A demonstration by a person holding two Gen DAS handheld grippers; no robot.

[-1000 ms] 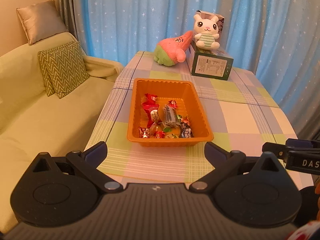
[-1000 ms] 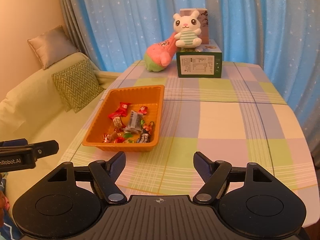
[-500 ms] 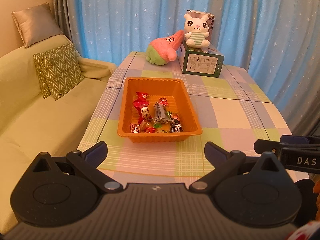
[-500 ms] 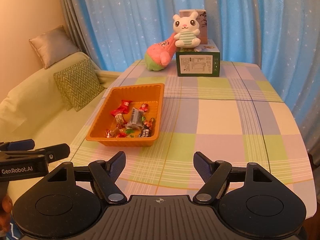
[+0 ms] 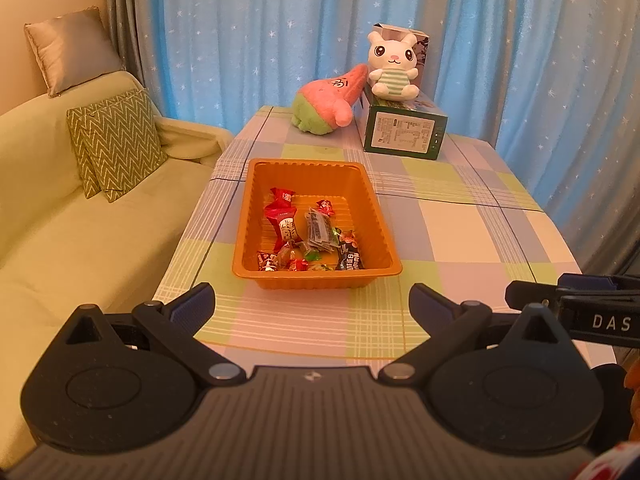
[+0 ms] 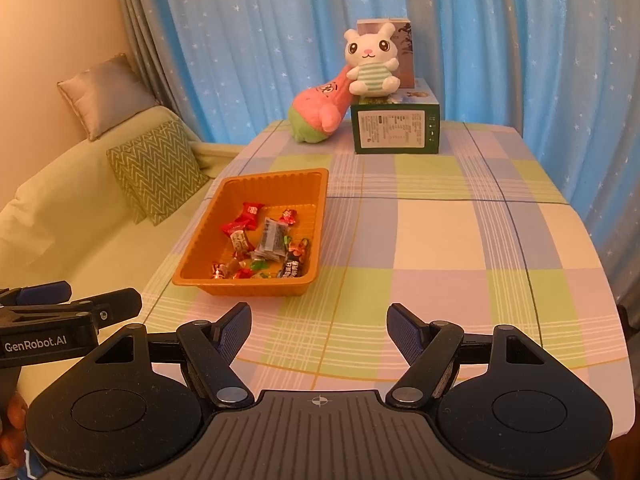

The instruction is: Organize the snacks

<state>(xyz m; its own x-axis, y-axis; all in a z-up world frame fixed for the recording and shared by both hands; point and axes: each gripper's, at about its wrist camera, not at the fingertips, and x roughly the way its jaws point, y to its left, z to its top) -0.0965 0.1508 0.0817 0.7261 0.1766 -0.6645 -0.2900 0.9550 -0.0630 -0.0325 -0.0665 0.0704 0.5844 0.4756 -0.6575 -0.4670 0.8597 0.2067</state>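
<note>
An orange plastic tray (image 5: 366, 184) sits on the left half of the checked table and holds several wrapped snacks (image 5: 316, 232). It also shows in the right wrist view (image 6: 320, 192) with the snacks (image 6: 272, 236) heaped at its near end. My left gripper (image 5: 312, 304) is open and empty, held back over the table's near edge in front of the tray. My right gripper (image 6: 319, 324) is open and empty over the near edge, to the right of the tray. Each gripper shows at the edge of the other's view.
At the far end of the table stand a green box (image 5: 404, 136) with a white bunny plush (image 5: 394, 66) on it and a pink plush (image 5: 328, 102) leaning beside it. A sofa with a zigzag cushion (image 5: 114, 144) lies to the left. Blue curtains hang behind.
Both grippers have drawn back from the tray and table, so the tray looks farther away. Both stay open and empty.
</note>
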